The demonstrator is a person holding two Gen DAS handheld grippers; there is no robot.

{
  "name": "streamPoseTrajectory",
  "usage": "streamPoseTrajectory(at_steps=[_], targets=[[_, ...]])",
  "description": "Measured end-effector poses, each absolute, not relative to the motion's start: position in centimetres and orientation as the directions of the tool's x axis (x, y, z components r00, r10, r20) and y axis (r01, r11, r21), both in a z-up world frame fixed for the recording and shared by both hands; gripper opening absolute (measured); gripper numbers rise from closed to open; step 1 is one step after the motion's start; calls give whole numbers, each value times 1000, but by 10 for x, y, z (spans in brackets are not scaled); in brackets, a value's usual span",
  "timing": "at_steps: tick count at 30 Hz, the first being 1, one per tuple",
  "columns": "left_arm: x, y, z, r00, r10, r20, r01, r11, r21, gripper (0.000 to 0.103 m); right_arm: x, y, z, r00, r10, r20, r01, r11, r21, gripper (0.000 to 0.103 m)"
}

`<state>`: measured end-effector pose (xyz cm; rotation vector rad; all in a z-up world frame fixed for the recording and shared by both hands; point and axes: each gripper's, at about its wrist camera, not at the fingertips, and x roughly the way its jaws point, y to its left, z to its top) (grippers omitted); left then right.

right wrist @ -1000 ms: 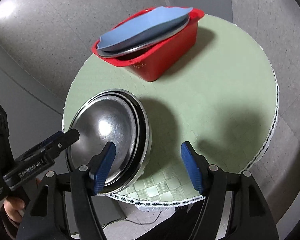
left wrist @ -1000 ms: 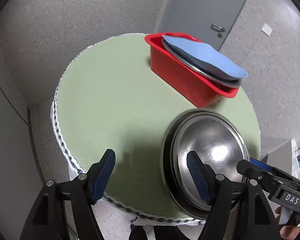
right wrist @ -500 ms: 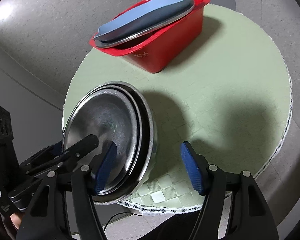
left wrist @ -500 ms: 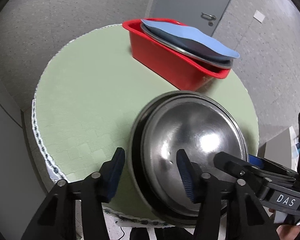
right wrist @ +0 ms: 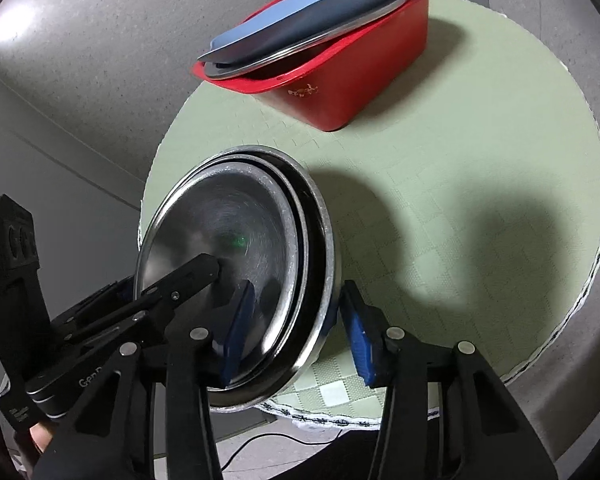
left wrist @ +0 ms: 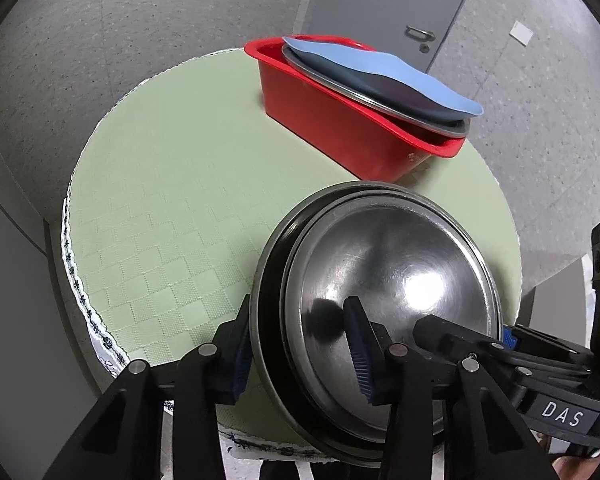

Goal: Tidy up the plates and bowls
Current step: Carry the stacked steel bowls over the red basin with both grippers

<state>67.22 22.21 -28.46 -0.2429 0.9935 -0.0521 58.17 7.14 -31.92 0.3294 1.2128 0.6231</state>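
We see a stack of nested steel bowls (left wrist: 396,280) tilted up on edge in the lower right of the left wrist view, near the front edge of a round table with a pale green woven cover (left wrist: 172,184). Our left gripper (left wrist: 300,344) straddles the stack's rim at the bottom centre of that frame: one blue pad sits against the outer side of the rim, the other lies inside the innermost bowl. The jaws stand narrow around the rim, but we cannot tell whether the pads press on the metal.

In the right wrist view the same bowls (right wrist: 236,240) fill the lower left, and our right gripper (right wrist: 296,332) straddles the rim in the same way, one pad inside the bowl and one outside it, over the tablecloth. Here too the opening is narrow and contact is unclear.

At the upper centre of the left wrist view a red plastic tub (left wrist: 340,120) stands on the table, well apart from the bowls. Across its top lies a steel plate (left wrist: 380,98) with a blue plate (left wrist: 384,68) on it, both overhanging the tub's rim. Behind the tub we see a grey door (left wrist: 388,0).
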Motion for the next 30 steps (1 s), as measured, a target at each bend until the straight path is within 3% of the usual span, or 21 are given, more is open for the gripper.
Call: streamPoseTrajectory(at_steps=[10,30], targets=[[667,216,-269,569,-156,-807,-53,973,-225,38,578,62,-309,235,623,-746,-274,779,565,45],[703,204,-166,720,-201,-665,16,962,-274,36,611,15,-200,398,637,-660,-331,771,545,45]])
